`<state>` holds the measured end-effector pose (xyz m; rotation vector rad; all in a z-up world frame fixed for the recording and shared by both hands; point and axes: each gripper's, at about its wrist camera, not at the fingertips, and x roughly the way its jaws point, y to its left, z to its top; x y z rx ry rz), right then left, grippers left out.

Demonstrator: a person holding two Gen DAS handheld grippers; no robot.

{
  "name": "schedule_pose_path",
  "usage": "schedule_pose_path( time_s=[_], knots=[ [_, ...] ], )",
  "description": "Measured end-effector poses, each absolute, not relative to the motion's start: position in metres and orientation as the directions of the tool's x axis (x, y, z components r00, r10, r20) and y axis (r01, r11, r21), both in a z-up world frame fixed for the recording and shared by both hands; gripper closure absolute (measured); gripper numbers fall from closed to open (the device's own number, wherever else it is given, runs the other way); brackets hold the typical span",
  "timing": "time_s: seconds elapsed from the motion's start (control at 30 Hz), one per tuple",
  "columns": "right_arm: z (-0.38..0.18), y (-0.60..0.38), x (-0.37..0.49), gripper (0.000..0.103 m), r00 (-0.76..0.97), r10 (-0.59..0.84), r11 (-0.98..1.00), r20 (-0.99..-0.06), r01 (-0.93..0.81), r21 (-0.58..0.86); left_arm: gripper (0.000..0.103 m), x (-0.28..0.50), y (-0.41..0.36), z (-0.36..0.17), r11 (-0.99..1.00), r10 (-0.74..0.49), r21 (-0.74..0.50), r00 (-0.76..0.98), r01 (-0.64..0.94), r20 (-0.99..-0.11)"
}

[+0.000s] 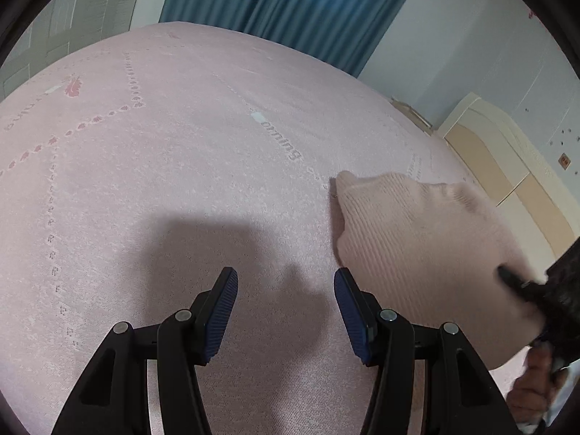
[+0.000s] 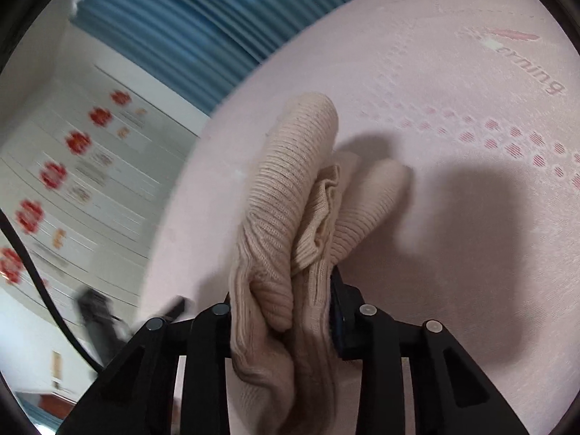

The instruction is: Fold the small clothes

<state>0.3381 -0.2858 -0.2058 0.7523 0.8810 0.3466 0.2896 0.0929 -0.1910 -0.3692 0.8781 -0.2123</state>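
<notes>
Beige knit garment (image 2: 290,224) clamped in right tongs (image 2: 286,311); left tongs (image 1: 286,311) apparently empty.

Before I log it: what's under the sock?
Under the sock, held by the right gripper, lies pink bedsheet. The part directly beneath is covered.

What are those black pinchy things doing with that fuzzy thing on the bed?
A person is folding a small knitted garment on a pink bedspread. The right gripper is shut on the bunched-up knit and holds it over the bed. The left gripper is open with nothing in it, hovering above the bedspread beside the cloth.
</notes>
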Motion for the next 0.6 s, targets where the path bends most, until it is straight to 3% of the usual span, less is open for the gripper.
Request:
schedule_pose_path(
  time_s=[0.1,0.33,0.47,0.6],
  knots=[
    [-0.159,-0.29,0.327,0.072,0.675,0.484,0.741,-0.558,0.023,0.671,0.051,0.288,0.101,-0.188,0.914,-0.324,-0.406,0.637,0.018,-0.7],
    [-0.099,-0.265,0.332,0.072,0.662,0.26,0.89,-0.703,0.118,0.44,0.051,0.284,0.122,-0.179,0.896,-0.319,-0.443,0.659,-0.023,-0.681],
    [-0.09,-0.237,0.353,0.072,0.647,0.3,0.873,-0.701,0.109,0.475,0.051,0.283,0.133,-0.179,0.886,-0.315,-0.462,0.667,-0.049,-0.675],
    [-0.085,-0.214,0.364,0.072,0.665,0.411,0.806,-0.623,0.054,0.589,0.051,0.286,0.147,-0.183,0.854,-0.355,-0.516,0.652,-0.066,-0.67]
  ],
)
